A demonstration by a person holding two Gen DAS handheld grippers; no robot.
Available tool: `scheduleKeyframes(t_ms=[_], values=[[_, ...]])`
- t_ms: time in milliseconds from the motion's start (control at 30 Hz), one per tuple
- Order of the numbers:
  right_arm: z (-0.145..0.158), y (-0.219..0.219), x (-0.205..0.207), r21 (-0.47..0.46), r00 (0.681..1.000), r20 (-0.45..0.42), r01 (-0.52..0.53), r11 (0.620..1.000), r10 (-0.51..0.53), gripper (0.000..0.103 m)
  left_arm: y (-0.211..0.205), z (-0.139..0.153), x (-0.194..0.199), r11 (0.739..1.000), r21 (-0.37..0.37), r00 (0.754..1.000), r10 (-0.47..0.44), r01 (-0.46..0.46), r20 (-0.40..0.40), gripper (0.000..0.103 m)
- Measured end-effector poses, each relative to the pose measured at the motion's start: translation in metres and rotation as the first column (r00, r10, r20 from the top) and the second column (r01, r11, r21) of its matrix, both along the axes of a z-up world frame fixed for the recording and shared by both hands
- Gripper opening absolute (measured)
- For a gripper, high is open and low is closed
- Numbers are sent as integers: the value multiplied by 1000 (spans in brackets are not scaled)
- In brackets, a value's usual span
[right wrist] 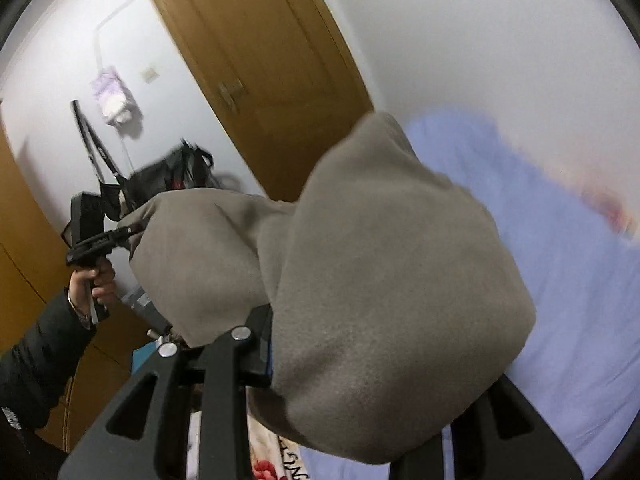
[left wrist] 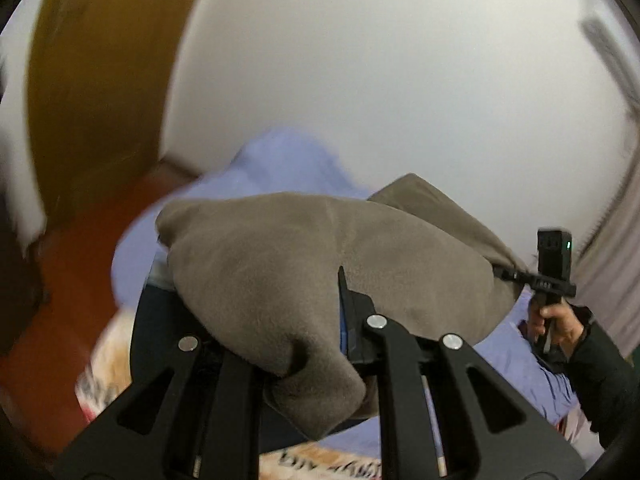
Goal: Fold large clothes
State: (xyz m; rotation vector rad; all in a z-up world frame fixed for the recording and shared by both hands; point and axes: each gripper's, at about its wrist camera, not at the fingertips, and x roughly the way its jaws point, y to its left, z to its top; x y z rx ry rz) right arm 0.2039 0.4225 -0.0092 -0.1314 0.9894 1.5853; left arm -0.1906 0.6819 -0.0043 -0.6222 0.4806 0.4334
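Note:
A large grey-brown fleece garment [left wrist: 280, 264] hangs stretched in the air between both grippers, above a bed with a lilac sheet [left wrist: 280, 160]. My left gripper [left wrist: 316, 344] is shut on one edge of the garment, and cloth bulges over its fingers. It also shows in the right wrist view [right wrist: 120, 236], pinching the far corner. My right gripper [right wrist: 320, 360] is shut on the other edge of the garment [right wrist: 380, 280], which drapes over and hides its right finger. It shows in the left wrist view [left wrist: 516, 276] too, holding the far corner.
A brown wooden door [right wrist: 260, 68] stands in the white wall behind. Dark bags [right wrist: 176, 176] hang beside it. A patterned blanket [left wrist: 108, 368] lies at the bed's near edge. The lilac sheet [right wrist: 568, 300] spreads to the right.

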Motion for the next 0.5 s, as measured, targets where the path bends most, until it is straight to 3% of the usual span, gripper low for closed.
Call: scheduleKeyframes(t_ms=[133,233,333,400,433,467,500], values=[[-160,-6,-27,-198,990,-127,29,980,-55,32,-11,-167,-15,980,-181,988,51,-77,-147,14],[-216,-27,-27,-202,958,-263,64,977,-117,35,-25,-253,-35,941,-306,976,82,-142,-201,19],[-217,-32,-33,-190,963,-247,63,980,-110,37,-28,-274,-41,928,-335,977,103,-163,-188,19],[-205,-31,-34,-208,973,-211,52,977,-96,46,-24,-271,-38,929,-331,976,102,-162,-193,22],[-193,-20,-33,-223,979,-181,54,973,-96,59,-18,-271,-32,935,-317,973,96,-160,-210,30],[-184,-23,-34,-232,983,-159,54,971,-93,62,-14,-266,-32,947,-282,967,85,-153,-238,34],[-174,-29,-33,-239,986,-135,63,969,-97,66,-17,-258,-33,962,-228,958,81,-148,-276,46]])
